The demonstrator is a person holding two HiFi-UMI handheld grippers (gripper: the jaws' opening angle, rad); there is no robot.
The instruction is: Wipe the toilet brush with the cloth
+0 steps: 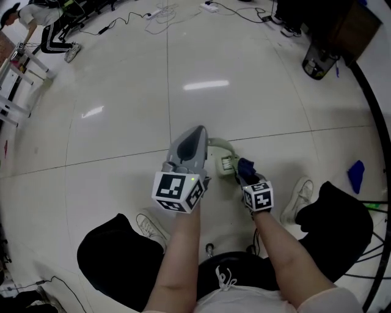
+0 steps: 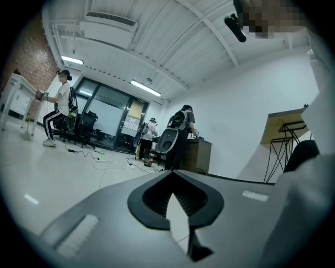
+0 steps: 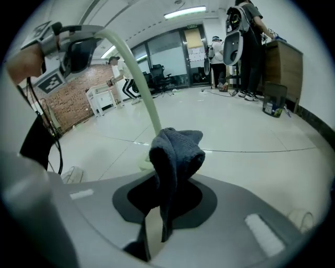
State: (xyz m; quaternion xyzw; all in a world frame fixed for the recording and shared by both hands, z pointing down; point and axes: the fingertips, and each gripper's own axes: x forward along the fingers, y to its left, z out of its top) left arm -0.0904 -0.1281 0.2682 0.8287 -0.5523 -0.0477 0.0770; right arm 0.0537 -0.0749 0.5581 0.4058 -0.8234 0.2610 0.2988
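Over open floor (image 1: 183, 61), cloth (image 3: 175, 152) beside brush (image 3: 141, 89)

A pale, glossy tiled floor (image 1: 122, 110) spreads all round. Loose cables (image 1: 160, 13) trail across its far side. A black bin (image 1: 317, 61) stands far right, and a small blue thing (image 1: 356, 174) lies nearer on the right. A white frame (image 1: 33, 63) stands far left.

Toilet brush (image 3: 142, 91), top end in left gripper (image 3: 82, 48), just left of cloth (image 3: 175, 154) in right gripper (image 1: 247, 176).
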